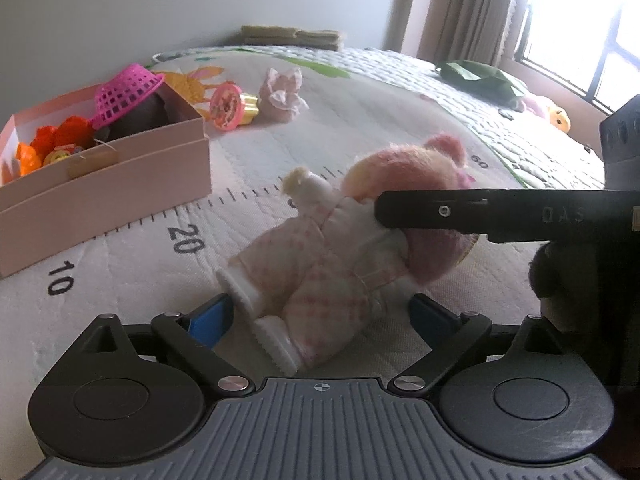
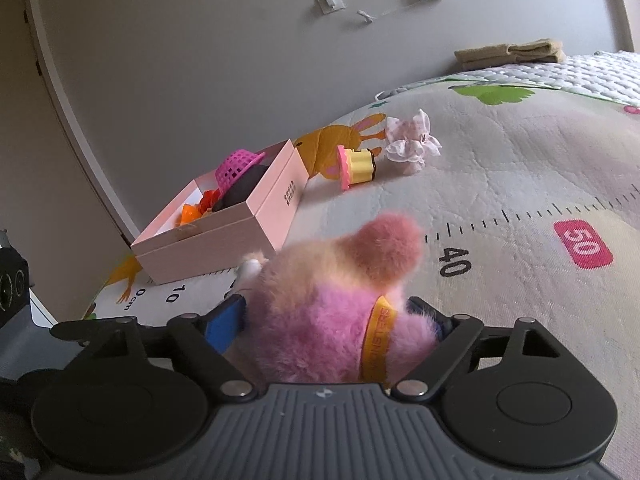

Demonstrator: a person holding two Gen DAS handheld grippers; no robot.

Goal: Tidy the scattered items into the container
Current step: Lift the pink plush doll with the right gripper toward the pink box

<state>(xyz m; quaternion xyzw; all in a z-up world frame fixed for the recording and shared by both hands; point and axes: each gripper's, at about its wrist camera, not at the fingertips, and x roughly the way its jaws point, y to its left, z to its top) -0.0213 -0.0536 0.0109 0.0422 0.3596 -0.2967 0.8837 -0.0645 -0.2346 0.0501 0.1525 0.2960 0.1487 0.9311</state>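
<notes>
While the plush doll (image 1: 344, 240) lies on the mat (image 1: 120, 256), you're setting up its pickup: left gripper (image 1: 320, 316) released around its legs, right gripper (image 2: 340, 320) clenched on its head. Next, carry it to the pink box (image 1: 112, 184) at ten o'clock.

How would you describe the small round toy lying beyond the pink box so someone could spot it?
Start at the pink box on the play mat. Just past its far corner lies the drum-shaped toy, tipped on its side. Unlike the frilly pink cloth bundle beside it, it is hard, yellow-bodied with a pink rim.
</notes>
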